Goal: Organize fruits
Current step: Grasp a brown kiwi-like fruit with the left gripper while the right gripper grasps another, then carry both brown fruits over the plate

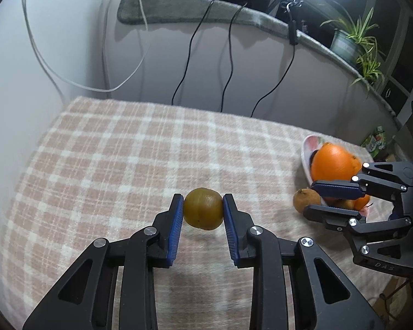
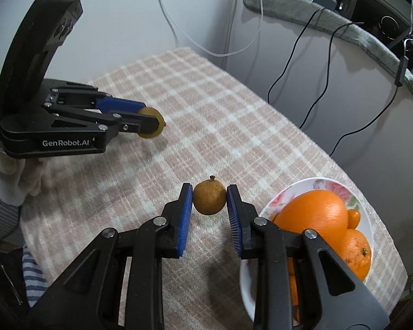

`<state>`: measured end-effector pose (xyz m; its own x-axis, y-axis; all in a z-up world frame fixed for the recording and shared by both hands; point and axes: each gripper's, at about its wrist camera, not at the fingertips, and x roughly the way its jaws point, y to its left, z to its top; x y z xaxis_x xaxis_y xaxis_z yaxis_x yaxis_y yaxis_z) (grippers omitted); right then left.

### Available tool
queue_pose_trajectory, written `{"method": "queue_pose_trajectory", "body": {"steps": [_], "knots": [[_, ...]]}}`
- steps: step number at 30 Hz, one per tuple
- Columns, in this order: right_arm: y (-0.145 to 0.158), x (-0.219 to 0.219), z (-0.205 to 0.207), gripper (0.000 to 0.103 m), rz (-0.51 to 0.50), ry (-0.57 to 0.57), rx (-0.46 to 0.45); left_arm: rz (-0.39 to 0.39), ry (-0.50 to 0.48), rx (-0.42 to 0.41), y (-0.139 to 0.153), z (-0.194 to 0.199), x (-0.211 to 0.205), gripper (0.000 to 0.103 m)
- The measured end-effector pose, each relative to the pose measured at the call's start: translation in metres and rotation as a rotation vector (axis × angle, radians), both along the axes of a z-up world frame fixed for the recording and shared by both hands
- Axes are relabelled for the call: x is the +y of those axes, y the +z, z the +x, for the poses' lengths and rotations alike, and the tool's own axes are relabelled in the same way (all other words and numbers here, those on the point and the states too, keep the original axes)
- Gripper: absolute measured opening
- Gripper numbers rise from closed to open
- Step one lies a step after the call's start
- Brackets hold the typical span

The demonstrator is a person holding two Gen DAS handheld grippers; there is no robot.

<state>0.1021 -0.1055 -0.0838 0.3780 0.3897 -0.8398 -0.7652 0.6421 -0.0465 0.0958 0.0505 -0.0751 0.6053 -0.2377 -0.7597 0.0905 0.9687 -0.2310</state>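
Fruits: greenish-brown kiwi clamped between left gripper fingers over checked surface; brown stemmed fruit clamped between right gripper fingers beside floral plate; large orange and smaller citrus on plate.

From my left camera I see a small fruit between the fingers of my left gripper, above the tablecloth, with the plate well off to the right near the table's far corner. My right gripper has a second small fruit between its fingers, just left of the plate. In the plate lie a big orange and smaller oranges to its right; cables hang down the wall behind the table.
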Motion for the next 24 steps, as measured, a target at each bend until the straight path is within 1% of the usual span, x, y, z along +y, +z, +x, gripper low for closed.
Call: {"method": "queue_pose_trajectory", "body": {"steps": [6,11,16,24], "knots": [[0.017,-0.017,0.003,0.027,0.051,-0.034,-0.019,-0.023,-0.032,-0.038,0.016,0.001,-0.014,0.027],[0.03,-0.039,0.009,0.027,0.095,-0.076,-0.037,-0.036,-0.065,-0.069,0.029,0.005,-0.032,0.027],[0.041,-0.065,0.017,0.027,0.129,-0.127,-0.055,-0.046,-0.094,-0.085,0.037,0.013,-0.049,0.027],[0.053,-0.108,0.033,0.027,0.181,-0.215,-0.056,-0.055,-0.153,-0.098,0.047,0.028,-0.087,0.027]]}}
